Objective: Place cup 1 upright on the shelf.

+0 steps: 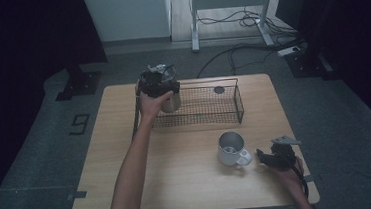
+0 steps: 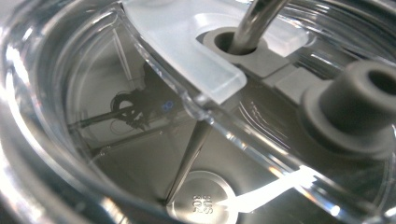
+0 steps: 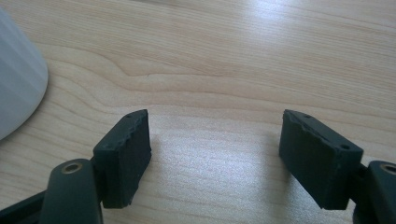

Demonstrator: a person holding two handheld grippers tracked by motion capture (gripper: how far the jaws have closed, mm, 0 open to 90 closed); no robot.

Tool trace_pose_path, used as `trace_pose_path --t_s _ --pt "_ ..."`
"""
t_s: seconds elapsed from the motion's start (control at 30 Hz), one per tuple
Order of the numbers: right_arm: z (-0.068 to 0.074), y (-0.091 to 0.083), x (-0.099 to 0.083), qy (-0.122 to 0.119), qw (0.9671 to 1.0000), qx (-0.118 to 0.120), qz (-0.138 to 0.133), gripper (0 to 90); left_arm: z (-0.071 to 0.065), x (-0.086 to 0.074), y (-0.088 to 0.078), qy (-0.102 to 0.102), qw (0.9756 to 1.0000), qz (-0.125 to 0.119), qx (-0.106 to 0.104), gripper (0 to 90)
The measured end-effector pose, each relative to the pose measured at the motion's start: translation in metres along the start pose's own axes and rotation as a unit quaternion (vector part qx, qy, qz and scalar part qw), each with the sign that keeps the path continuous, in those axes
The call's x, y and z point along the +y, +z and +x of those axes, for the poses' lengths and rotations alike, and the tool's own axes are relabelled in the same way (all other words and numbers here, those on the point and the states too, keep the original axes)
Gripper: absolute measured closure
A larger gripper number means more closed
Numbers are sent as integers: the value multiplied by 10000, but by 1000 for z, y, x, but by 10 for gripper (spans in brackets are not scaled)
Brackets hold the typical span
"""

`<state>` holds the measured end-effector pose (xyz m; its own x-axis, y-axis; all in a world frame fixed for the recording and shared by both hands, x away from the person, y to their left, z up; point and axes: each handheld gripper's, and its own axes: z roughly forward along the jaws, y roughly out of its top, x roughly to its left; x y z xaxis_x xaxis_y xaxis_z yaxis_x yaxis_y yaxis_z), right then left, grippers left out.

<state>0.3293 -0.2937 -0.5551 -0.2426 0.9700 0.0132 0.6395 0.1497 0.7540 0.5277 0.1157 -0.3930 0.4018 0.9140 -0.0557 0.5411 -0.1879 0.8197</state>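
Fingers of the left gripper (image 1: pixel 164 88) are seen from the high view set down over the top of a steel tumbler (image 1: pixel 172 103), which stands upright at the left end of a wire basket (image 1: pixel 238 100) at the far side of the bench (image 1: pixel 180 185). Whether the pads are pressed on the tumbler cannot be told, as they are hidden by the gripper body and the hand. In the left gripper view the tumbler's clear lid (image 2: pixel 187 56) is seen very close, with a metal straw (image 2: pixel 254 21) passed through a grey grommet and run down to the steel bottom. The right gripper (image 1: pixel 263 157) is held low over the near right part of the bench, just beside a white mug (image 1: pixel 231 148) that stands upright and well apart from the basket. In the right gripper view its fingers (image 3: pixel 122 158) are spread wide and released, with bare bench (image 3: pixel 233 56) seen between them, and the mug's (image 3: pixel 18 79) rounded wall is seen off to the left, outside the gap and not touched by either finger.
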Motion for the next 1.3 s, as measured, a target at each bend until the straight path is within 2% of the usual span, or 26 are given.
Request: trace_pose_path --t_s 0.3,0.43,1.3 --pt "0 0 0 -4 10000 6 0 249 1 -7 15 -69 9999 103 33 38" --pt "0 0 0 -3 10000 14 -1 249 1 -10 20 -38 9998 185 79 38" --pt "0 0 0 -4 10000 16 1 249 -3 -29 38 1 9991 421 79 37"
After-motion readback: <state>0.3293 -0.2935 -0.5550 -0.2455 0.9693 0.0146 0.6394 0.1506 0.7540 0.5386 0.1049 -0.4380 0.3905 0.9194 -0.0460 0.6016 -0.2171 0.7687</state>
